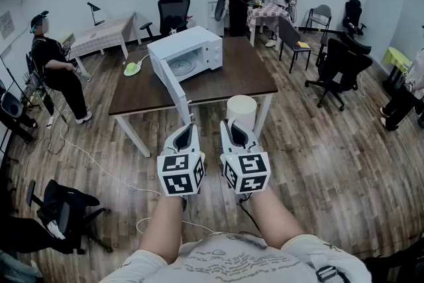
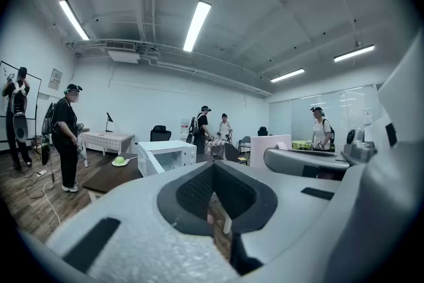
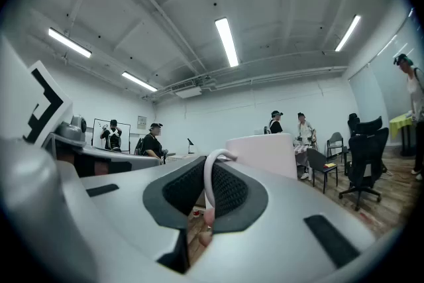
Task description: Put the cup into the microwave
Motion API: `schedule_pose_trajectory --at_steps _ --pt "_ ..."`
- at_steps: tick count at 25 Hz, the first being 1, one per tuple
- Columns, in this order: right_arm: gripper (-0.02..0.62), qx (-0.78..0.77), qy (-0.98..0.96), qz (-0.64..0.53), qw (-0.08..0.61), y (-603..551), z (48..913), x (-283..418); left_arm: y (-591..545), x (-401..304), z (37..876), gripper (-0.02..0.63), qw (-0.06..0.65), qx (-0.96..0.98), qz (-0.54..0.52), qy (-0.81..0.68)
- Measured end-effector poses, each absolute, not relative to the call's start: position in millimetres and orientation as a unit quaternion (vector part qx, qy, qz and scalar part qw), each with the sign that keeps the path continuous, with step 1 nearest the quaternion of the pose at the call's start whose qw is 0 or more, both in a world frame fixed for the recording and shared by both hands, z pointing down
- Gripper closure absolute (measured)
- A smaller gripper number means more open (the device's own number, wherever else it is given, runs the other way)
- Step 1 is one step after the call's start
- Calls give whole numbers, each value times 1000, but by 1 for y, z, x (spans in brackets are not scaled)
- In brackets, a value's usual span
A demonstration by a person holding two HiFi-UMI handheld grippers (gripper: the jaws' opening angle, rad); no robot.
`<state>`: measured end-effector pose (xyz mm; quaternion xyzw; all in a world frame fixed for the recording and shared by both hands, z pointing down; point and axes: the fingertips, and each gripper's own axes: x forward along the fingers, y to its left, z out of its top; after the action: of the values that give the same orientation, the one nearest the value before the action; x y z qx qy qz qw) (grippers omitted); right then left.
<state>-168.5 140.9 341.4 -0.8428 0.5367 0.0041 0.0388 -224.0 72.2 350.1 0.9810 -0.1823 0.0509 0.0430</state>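
Note:
A pale cup (image 1: pixel 242 111) hangs in the air just in front of the dark table's (image 1: pixel 248 76) near edge. My right gripper (image 1: pixel 232 125) is shut on its thin loop handle (image 3: pixel 209 185), and the cup body (image 3: pixel 265 152) stands beyond the jaws. The white microwave (image 1: pixel 193 52) sits on the table with its door (image 1: pixel 171 84) swung open toward me; it also shows in the left gripper view (image 2: pixel 169 156). Beside the right one, my left gripper (image 1: pixel 189 126) is shut with nothing in it, level with the door's edge.
A green thing on a small plate (image 1: pixel 133 67) lies on the table left of the microwave. Black office chairs (image 1: pixel 339 69) stand at the right, another chair (image 1: pixel 63 209) at the lower left. Several people stand or sit around the room. A white cable (image 1: pixel 99 166) runs over the floor.

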Motion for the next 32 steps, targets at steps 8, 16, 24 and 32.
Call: schedule_pose_trajectory --at_steps 8,16,24,32 --pt "566 -838 543 17 53 166 343 -151 92 -208 351 598 49 979 52 -193" --pt "565 -822 567 9 45 189 358 -133 119 -186 370 598 59 974 59 -209" --pt "565 -819 572 -5 52 200 372 -105 129 -166 387 598 64 971 67 -219" --pt "565 -818 574 -7 43 169 382 -68 95 -123 400 598 66 971 70 -218"
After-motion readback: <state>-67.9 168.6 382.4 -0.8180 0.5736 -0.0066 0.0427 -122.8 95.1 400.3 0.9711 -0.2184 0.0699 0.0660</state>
